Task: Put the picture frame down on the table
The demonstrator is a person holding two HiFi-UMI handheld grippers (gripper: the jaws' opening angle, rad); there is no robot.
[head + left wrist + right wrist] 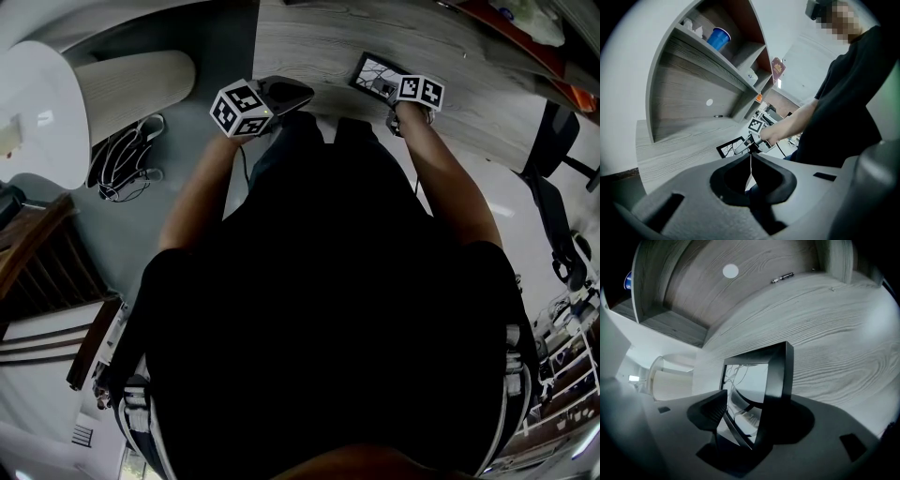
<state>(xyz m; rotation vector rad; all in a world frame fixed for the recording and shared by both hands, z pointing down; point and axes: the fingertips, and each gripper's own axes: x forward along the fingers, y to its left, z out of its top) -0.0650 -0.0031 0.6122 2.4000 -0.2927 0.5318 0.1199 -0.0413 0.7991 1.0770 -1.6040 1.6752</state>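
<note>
- The picture frame (776, 376) is lying on the worktop (834, 333) between the right gripper's (740, 423) wide-open fingers, which are gripping nothing.
- Judged best: backing straight out with fingers wide, so as not to drag the frame.
- The left gripper (751, 159) is hovering at the left, fingers closed and empty.
- A blue cup (718, 38) is sitting on the far shelf (708, 61); its contents cannot be seen.

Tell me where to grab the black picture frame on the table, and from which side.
I'd pinch the picture frame front-to-back at its near edge, coming from the front of the table, as the open right tongs straddle it. It's a thin flat slab, so its two faces give parallel surfaces.
</note>
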